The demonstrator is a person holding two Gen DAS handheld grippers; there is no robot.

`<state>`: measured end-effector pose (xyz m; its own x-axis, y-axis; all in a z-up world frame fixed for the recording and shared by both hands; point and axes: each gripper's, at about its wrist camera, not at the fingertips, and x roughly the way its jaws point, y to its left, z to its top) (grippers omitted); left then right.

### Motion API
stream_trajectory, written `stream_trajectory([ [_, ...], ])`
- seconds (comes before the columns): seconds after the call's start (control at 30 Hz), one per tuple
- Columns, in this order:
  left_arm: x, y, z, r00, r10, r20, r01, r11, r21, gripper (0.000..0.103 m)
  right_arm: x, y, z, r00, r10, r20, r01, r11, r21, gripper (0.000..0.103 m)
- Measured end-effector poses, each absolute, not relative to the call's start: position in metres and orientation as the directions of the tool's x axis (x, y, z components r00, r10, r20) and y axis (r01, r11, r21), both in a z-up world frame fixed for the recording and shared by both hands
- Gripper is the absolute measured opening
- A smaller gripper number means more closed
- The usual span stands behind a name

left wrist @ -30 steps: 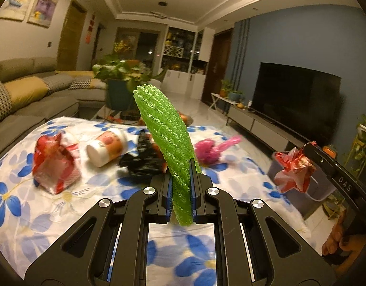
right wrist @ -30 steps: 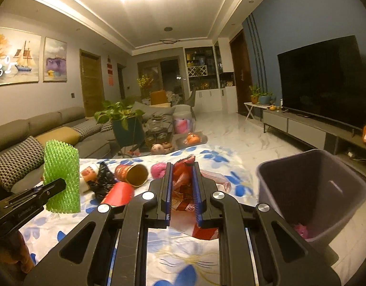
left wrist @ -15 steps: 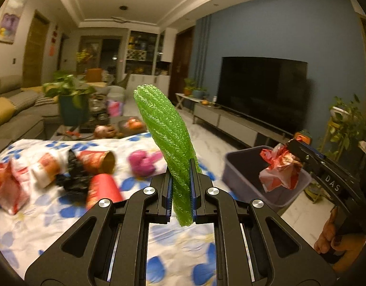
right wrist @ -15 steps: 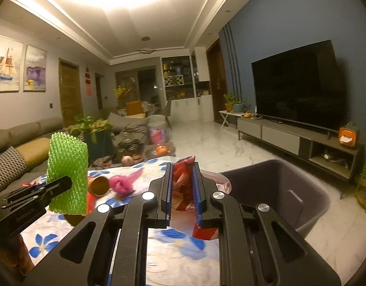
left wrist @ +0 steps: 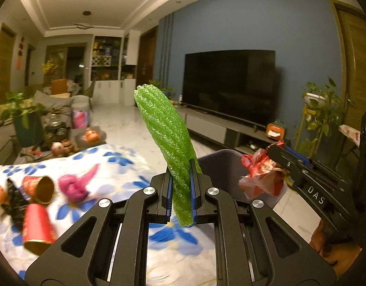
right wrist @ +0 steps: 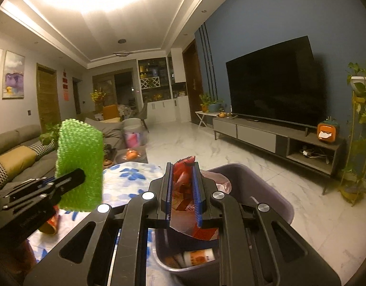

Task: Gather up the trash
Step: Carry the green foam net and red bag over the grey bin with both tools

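My left gripper [left wrist: 180,186] is shut on a green foam net sleeve [left wrist: 165,138] that stands up between its fingers; the same green sleeve [right wrist: 81,162] shows at the left of the right wrist view. My right gripper [right wrist: 182,188] is shut on a crumpled red wrapper [right wrist: 183,178], held above the open grey bin [right wrist: 273,197]. That red wrapper [left wrist: 259,176] also hangs over the grey bin [left wrist: 221,169] in the left wrist view. A bottle [right wrist: 199,255] lies inside the bin.
On the floral tablecloth [left wrist: 125,166] lie two red paper cups [left wrist: 37,224], a pink bag [left wrist: 75,186] and a black wrapper [left wrist: 13,200]. A TV stand [right wrist: 278,140] runs along the blue wall; a sofa [right wrist: 16,152] is at left, plants [right wrist: 359,131] at right.
Both grippers have swung right, off the table and toward the bin. The red wrapper now hangs over the bin opening, and the green sleeve has come closer to it.
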<state>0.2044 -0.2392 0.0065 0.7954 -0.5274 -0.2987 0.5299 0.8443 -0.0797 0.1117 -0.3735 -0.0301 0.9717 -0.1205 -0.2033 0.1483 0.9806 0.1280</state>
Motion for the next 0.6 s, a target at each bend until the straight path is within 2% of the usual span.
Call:
stream_trajectory([
  [0.6,0.253,-0.309,-0.031,0.693,-0.624,-0.360,0.636,0.765,-0.102,0.012,0.129,-0.402,-0.041,0.960,-0.163,-0.230,0.195,0.973,0.126,0.016],
])
